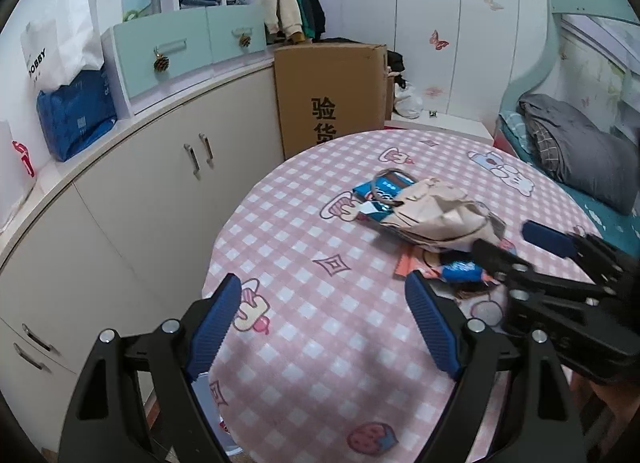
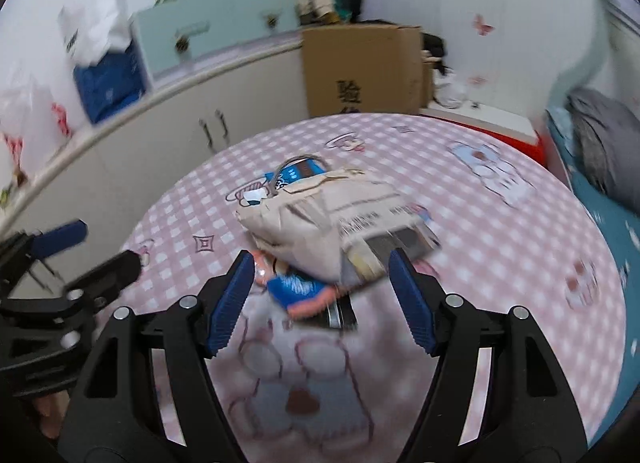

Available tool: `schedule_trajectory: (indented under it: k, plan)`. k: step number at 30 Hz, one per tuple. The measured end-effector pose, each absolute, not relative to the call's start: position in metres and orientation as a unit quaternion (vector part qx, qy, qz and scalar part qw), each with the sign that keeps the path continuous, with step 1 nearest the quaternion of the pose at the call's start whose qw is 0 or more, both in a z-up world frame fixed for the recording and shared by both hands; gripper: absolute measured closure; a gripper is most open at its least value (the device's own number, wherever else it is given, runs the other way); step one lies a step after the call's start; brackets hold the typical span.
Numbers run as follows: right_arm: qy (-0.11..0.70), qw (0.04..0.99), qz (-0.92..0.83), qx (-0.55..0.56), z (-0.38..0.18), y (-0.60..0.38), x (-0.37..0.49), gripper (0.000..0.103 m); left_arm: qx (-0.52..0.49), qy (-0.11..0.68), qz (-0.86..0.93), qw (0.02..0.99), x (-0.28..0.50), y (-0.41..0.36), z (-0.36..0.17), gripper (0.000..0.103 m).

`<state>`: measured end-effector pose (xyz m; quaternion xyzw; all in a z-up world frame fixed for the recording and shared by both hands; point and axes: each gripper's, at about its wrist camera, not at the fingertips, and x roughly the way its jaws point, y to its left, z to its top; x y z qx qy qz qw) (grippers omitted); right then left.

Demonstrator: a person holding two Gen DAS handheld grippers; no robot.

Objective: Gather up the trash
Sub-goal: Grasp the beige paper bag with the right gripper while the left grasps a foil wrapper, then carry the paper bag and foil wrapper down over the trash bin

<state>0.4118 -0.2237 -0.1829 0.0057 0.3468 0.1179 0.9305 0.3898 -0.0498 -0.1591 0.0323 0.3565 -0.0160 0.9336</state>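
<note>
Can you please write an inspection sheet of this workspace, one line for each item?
Surface: round table with a pink checked cloth printed with cartoons.
Job's things: crumpled paper bag lying over a blue wrapper; a small blue packet and orange packaging at its near edge.
Clutter: nothing seen apart from the trash.
Grippers: left gripper open, nothing between its pads; right gripper open, near the small blue packet, not gripping it.
Cables: nothing seen.
Surroundings: cardboard box, cabinet, mint drawers, bed.
</note>
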Motion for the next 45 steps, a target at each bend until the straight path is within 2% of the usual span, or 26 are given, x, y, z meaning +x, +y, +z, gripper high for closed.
schedule_trajectory:
  k: [1,2,3,7,13,21,22,23,24,25,26,27,38,45]
  plan:
    - [0.355,0.927,0.121,-0.004,-0.186,-0.221,0.419,0.038,0.033,0.358,-0.016,0.933,0.392,-0.05,-0.16,0.021]
    - [0.361,0.923,0.129,-0.013,-0.19,-0.219,0.426,0.049,0.035,0.36,-0.019,0.932,0.394,-0.05,-0.161,0.021]
    - [0.364,0.92,0.141,-0.015,-0.192,-0.219,0.428,0.071,0.037,0.361,-0.023,0.931,0.396,-0.05,-0.163,0.021]
    - [0.346,0.926,0.15,-0.008,-0.188,-0.228,0.421,0.08,0.043,0.371,-0.054,0.926,0.402,-0.058,-0.173,0.021]
    - [0.314,0.941,0.115,0.044,-0.179,-0.265,0.401,0.081,0.093,0.382,-0.107,0.913,0.407,-0.098,-0.192,0.021]
    - [0.31,0.942,0.094,0.084,-0.183,-0.291,0.389,0.081,0.101,0.373,-0.134,0.912,0.415,-0.132,-0.196,0.021]
    - [0.31,0.942,0.094,0.085,-0.183,-0.292,0.389,0.081,0.103,0.371,-0.133,0.913,0.417,-0.136,-0.195,0.024]
    - [0.31,0.942,0.096,0.088,-0.183,-0.293,0.388,0.081,0.103,0.37,-0.134,0.913,0.418,-0.138,-0.195,0.03]
    - [0.31,0.942,0.096,0.09,-0.183,-0.294,0.388,0.081,0.104,0.371,-0.14,0.912,0.42,-0.141,-0.194,0.046]
    - [0.309,0.942,0.097,0.091,-0.184,-0.294,0.387,0.081,0.102,0.373,-0.145,0.911,0.422,-0.142,-0.194,0.069]
    - [0.308,0.942,0.097,0.091,-0.183,-0.293,0.385,0.081,0.099,0.38,-0.149,0.908,0.424,-0.143,-0.194,0.081]
    - [0.305,0.943,0.098,0.093,-0.182,-0.293,0.383,0.081,0.091,0.389,-0.153,0.904,0.426,-0.143,-0.194,0.101]
    - [0.254,0.956,0.108,0.101,-0.14,-0.284,0.346,0.081,-0.046,0.343,-0.219,0.912,0.386,-0.094,-0.141,0.102]
    - [0.233,0.96,0.133,0.084,-0.111,-0.252,0.322,0.081,-0.089,0.31,-0.211,0.923,0.357,-0.053,-0.113,0.102]
